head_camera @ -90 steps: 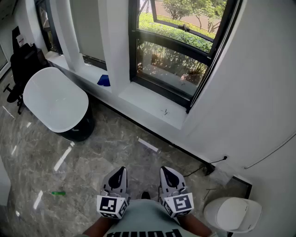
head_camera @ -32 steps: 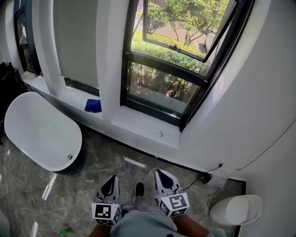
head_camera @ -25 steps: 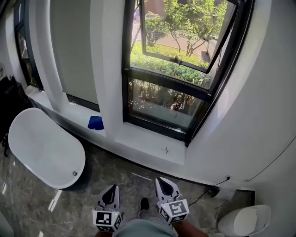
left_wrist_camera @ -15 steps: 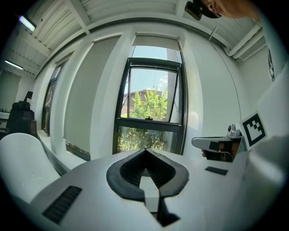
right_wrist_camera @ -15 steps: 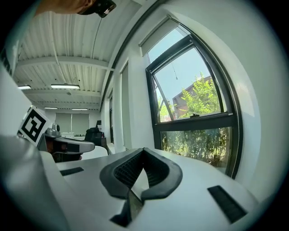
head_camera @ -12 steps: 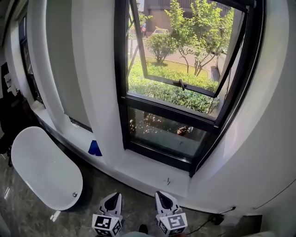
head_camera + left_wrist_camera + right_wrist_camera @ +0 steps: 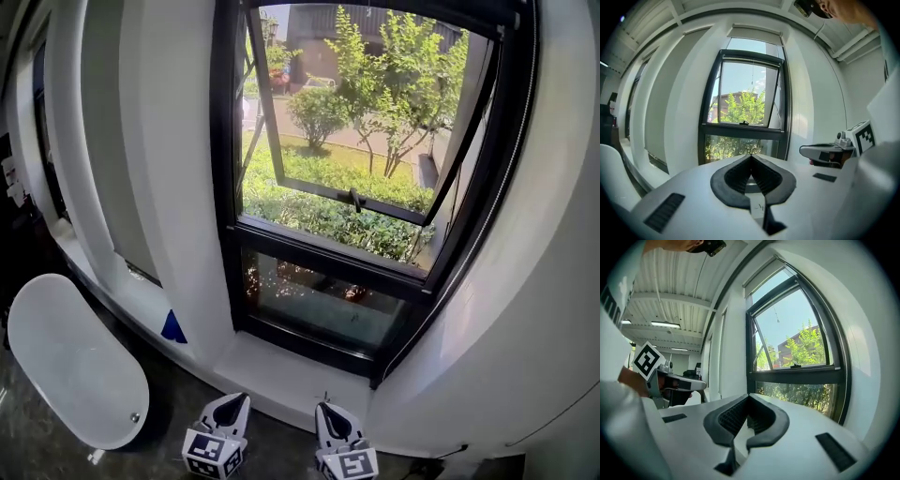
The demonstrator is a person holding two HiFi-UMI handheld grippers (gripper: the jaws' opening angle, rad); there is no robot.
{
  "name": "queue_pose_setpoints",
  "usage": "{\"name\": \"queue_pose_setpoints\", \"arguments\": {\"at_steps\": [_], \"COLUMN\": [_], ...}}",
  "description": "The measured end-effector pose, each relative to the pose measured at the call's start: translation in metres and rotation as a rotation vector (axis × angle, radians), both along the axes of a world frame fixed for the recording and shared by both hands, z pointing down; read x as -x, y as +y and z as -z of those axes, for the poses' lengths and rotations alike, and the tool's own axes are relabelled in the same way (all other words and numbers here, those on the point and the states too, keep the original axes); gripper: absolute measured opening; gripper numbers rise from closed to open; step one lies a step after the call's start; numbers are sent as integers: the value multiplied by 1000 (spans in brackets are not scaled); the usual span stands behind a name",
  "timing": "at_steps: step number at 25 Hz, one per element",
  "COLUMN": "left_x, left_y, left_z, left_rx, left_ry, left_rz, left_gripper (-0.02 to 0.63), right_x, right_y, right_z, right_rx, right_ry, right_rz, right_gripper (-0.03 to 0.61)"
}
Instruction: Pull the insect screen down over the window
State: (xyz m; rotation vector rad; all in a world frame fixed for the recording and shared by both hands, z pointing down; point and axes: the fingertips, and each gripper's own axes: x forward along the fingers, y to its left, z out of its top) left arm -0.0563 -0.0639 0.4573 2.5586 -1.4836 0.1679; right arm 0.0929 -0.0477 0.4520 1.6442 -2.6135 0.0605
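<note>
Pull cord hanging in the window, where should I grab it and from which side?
Take the pull cord near its lower end, where a small knob seems to hang. It hangs straight inside the window frame, so come level from the room side, pinching across it.

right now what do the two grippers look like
The left gripper and right gripper match: smooth white shells tapering to a beak, jaws lined with black ribbed pads, and short black slots on top. Each carries a white cube printed with black square markers.
</note>
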Motion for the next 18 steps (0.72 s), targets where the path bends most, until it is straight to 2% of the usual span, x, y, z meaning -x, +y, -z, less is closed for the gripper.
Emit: {"name": "queue_pose_setpoints", "arguments": {"at_steps": [7,14,18], "left_x": [-22,2,15], "left_y": [-72,-158,-201], "left_z": [26,71,108], "left_rx": [-75,-164,-255], "left_ry": [-31,-63,-91], "left_rz": [-152,-271,-343], "left_gripper": [14,14,14], "right_x": [0,1,4], "right_y": [-58,-120,-154], "right_z": [36,75,99], "right_rx": [-42,-77,-102], "right_ry": [129,278,362], "right_rz": [-97,-201,-256], "right_gripper": [-5,-5,-5]}}
